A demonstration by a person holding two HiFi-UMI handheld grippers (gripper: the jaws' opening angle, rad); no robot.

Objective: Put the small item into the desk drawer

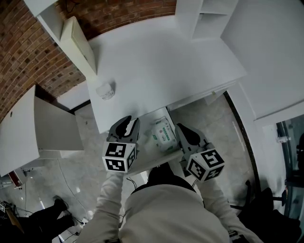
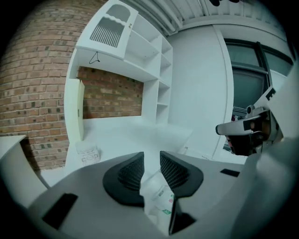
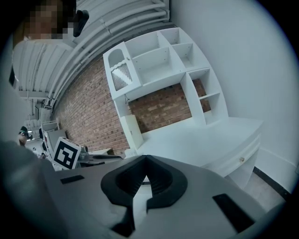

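Note:
A white packet with green print point(image 1: 164, 134) lies in the open desk drawer point(image 1: 145, 148), which is pulled out from under the white desk point(image 1: 156, 61). My left gripper point(image 1: 129, 122) hovers over the drawer's left side. Its jaws stand narrowly apart and nothing is pressed between them. In the left gripper view the packet point(image 2: 159, 198) shows below the gap of the left gripper point(image 2: 152, 161). To the packet's right, my right gripper point(image 1: 185, 130) has its tips together and empty, as the right gripper view point(image 3: 145, 161) confirms. A small white box point(image 1: 105, 90) sits near the desk's left edge.
A white shelf unit point(image 1: 204, 14) stands at the desk's back, with a cream door point(image 1: 78, 42) at its left. A white side cabinet point(image 1: 23, 128) stands left of the desk against the brick wall point(image 1: 28, 52). Marble floor point(image 1: 218, 128) lies below.

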